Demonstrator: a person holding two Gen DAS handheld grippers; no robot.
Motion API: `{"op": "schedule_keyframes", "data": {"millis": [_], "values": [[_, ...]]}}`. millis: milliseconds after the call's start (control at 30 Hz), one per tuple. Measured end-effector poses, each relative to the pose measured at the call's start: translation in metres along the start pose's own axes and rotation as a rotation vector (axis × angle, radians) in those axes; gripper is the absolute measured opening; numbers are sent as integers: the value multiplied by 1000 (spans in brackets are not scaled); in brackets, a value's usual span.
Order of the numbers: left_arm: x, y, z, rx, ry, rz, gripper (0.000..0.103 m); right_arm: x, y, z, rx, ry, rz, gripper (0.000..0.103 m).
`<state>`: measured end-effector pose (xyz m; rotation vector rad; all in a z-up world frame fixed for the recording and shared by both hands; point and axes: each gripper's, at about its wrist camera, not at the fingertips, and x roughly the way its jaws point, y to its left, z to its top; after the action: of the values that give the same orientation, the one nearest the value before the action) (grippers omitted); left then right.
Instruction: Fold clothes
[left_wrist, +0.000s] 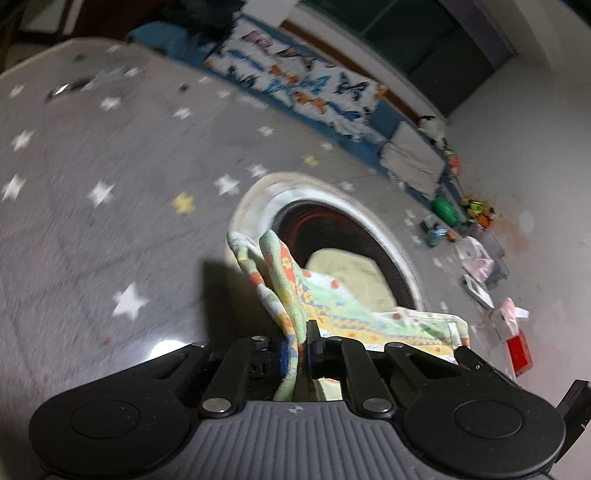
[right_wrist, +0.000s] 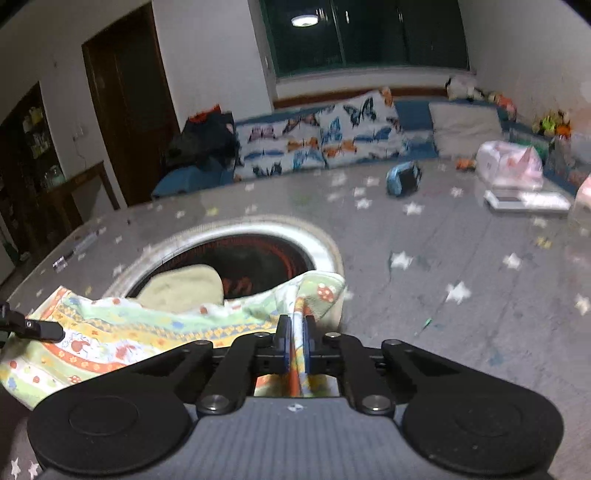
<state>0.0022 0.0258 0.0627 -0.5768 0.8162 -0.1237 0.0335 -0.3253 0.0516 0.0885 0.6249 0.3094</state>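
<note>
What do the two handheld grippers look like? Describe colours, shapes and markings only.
Both look alike. The left gripper and the right gripper each have a ribbed grey body with a small round emblem at its front edge, flanked by two round black discs. Black linkage bars with silver rivets run forward to two narrow black fingers with blue pads. No cables or sleeves are visible.

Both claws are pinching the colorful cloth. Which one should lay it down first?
Probably the right gripper. Its corner of the patterned cloth hangs over bare star-print tabletop; the left gripper holds its bunched corner close to the round basket.
</note>
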Motion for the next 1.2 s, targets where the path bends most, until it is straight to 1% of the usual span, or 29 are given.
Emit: {"op": "schedule_keyframes", "data": {"millis": [100,167,233,267,333,400,433,467,533,600,633,700,833,900,933,967,1000,1067,1200], "values": [[0,-19,6,48,-12,-10,9,-18,-5,11,-5,-35,-28,0],[2,-31,9,75,-16,-15,9,-25,-15,17,28,-29,-26,0],[4,-33,9,82,-15,-8,9,-27,-25,17,69,-12,-22,0],[5,-33,8,83,-13,-3,9,-25,-29,15,72,-2,-24,2],[6,-33,7,84,-10,7,9,-20,-36,7,91,27,-14,7],[8,-31,7,80,-7,18,9,-13,-40,0,121,48,5,15],[8,-27,6,70,-4,24,9,-9,-42,-4,135,57,14,25],[9,-23,6,64,-1,28,10,-6,-43,-7,146,64,20,33],[10,-17,5,54,3,32,10,2,-43,-11,157,72,26,38],[11,-11,5,44,8,36,10,9,-42,-14,171,79,30,40],[12,-8,4,38,10,37,10,13,-41,-14,176,81,30,43],[15,-2,3,26,16,38,10,18,-38,-15,173,74,24,47],[18,8,0,16,27,43,10,24,-25,-14,142,69,10,47],[20,11,0,11,31,45,10,27,-16,-14,114,73,7,40],[20,12,-1,11,32,47,10,28,-11,-15,91,77,1,30],[20,12,-1,12,32,46,10,29,-5,-15,69,82,-2,17],[18,12,-1,15,30,42,10,30,0,-15,47,87,-3,10],[14,6,0,28,23,30,10,28,8,-15,10,77,-17,8],[6,-15,6,80,9,-8,9,9,10,-5,-21,13,-26,7]]}}
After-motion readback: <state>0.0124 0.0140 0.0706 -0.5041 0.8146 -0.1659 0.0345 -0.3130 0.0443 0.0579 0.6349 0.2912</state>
